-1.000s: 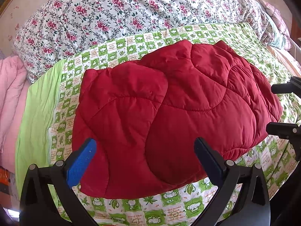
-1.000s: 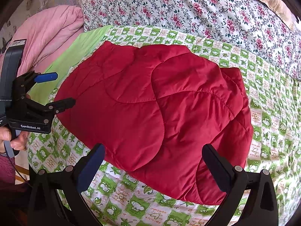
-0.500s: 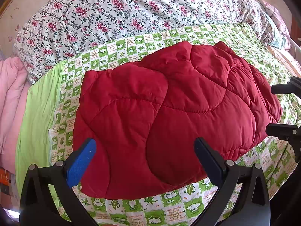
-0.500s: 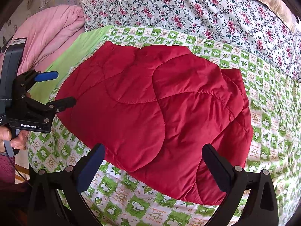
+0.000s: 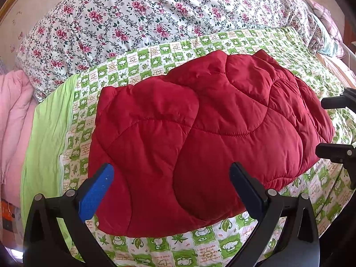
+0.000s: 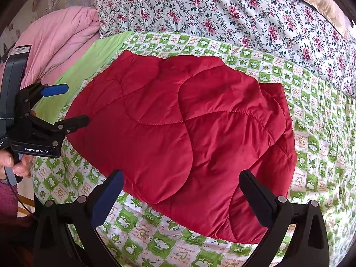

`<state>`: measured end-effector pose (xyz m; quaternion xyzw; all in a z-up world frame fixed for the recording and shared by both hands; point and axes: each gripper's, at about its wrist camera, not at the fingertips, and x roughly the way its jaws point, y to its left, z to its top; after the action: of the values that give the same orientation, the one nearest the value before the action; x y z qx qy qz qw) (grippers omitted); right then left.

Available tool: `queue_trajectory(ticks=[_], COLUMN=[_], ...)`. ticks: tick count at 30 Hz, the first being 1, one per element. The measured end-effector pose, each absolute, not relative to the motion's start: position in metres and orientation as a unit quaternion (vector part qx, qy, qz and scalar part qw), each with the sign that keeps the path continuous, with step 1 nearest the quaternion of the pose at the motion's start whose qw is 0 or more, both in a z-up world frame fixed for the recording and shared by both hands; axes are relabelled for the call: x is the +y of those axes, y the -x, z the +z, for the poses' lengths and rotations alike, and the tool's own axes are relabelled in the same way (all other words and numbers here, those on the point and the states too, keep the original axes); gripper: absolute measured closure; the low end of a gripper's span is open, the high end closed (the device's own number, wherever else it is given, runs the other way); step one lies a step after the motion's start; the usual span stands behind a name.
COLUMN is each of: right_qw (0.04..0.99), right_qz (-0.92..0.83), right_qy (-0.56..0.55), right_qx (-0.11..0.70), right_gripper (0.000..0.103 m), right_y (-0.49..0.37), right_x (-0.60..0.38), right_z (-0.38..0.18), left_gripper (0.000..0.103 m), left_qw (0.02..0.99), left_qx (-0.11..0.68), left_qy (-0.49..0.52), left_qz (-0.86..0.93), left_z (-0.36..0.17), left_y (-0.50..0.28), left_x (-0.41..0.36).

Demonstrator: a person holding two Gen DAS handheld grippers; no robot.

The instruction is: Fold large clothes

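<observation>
Straight out ahead of both tools lies the green-checked bedsheet [image 5: 222, 247], and beyond it, farther from the hands, the bank of floral quilt [image 5: 138, 15] walls off the far side. Off past the left tool's outer finger, a pink comforter [image 6: 55, 37] is bunched up, well apart from the work.

On the sheet sits the red quilted jacket [image 5: 200, 133], puffy and already doubled over into a broad slab. Its long axis runs crosswise to both tools, from in front of the left one over to in front of the right one. Its near edge lies just ahead of the fingertips, sagging toward the bed's front.

The left gripper [image 5: 171, 187] hovers over the jacket's near left portion, fingers spread wide, nothing between them. The right gripper [image 6: 180, 191] hangs over the near right portion, likewise spread and holding nothing. Each is about equally near its own end, so neither hand has a clear lead.

Room for moving looks good: bare checked sheet shows beyond the jacket's far edge and off both ends. A fold across the long axis would likely mean taking one end and carrying it toward the other; the right end [image 6: 287, 133] shows stacked layers that could slip apart if pinched shallow.
</observation>
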<state>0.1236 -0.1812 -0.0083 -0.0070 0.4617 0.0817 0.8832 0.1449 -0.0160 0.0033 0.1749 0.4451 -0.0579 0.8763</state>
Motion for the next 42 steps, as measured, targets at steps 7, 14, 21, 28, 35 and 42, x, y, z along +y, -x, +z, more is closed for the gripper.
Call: queue_trajectory(ticks=[7,14,21,28,35,42], right_qw=[0.884,0.885,0.885,0.886,0.886,0.886], right_qz=[0.082,0.083,0.082,0.083,0.082,0.078], right_qy=[0.009,0.013,0.014,0.016,0.015,0.012], right_qx=[0.461,0.459,0.459,0.457,0.457,0.457], right_gripper=[0.0,0.0,0.0,0.0,0.0,0.0], right_y=[-0.125,-0.127,-0.127,-0.129,-0.133,-0.135], right_x=[-0.184,-0.183,-0.182,-0.183,-0.185,-0.188], right_z=[-0.006,-0.004,-0.003,-0.001,-0.002,-0.004], left_gripper=[0.0,0.0,0.0,0.0,0.0,0.0], left_qw=[0.877,0.878,0.879,0.88,0.885,0.885], left_qx=[0.444,0.441,0.441,0.438,0.426,0.426], left_qy=[-0.175,-0.175,-0.175,-0.174,-0.181,-0.178], left_qz=[-0.058,-0.057,-0.054,-0.056,-0.053,-0.049], left_z=[0.004,0.006,0.006,0.006,0.008,0.008], left_y=[-0.145,-0.147,-0.147,-0.149,-0.152,-0.155], left_x=[-0.015,-0.014,-0.015,-0.015,-0.016,-0.015])
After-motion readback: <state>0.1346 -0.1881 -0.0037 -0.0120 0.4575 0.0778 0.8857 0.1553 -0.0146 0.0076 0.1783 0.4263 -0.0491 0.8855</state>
